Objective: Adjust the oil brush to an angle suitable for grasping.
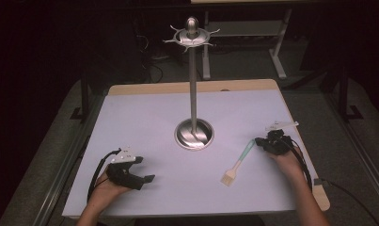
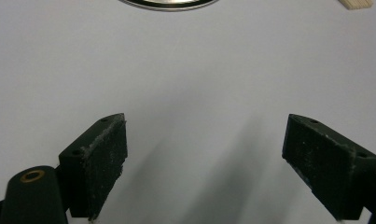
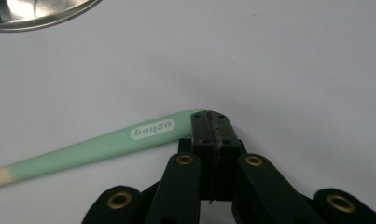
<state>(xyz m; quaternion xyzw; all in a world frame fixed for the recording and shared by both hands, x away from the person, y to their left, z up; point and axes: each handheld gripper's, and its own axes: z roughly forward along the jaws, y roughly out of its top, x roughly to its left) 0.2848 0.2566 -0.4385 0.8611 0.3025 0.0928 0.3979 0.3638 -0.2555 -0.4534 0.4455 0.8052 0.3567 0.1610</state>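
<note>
Mint-green brush (image 1: 239, 163): lies flat on the tabletop (image 1: 145, 117), right of the metal stand (image 1: 193, 134).
Right hand-held gripper (image 3: 209, 122): jaws pinched on the brush handle's end.
Left hand-held gripper (image 2: 204, 163): jaws wide, left of stand.

In front of me is a flat table (image 1: 145, 117) with a smooth white top. A strip of light brown wood (image 1: 187, 87) shows along its far edge. Grey carpet floor (image 1: 46, 155) lies all around the table. Far at the back, in the dark, I see the pale grey metal legs of another table (image 1: 277, 52). Some thin black cables (image 1: 154, 70) lie on the floor near them.
</note>
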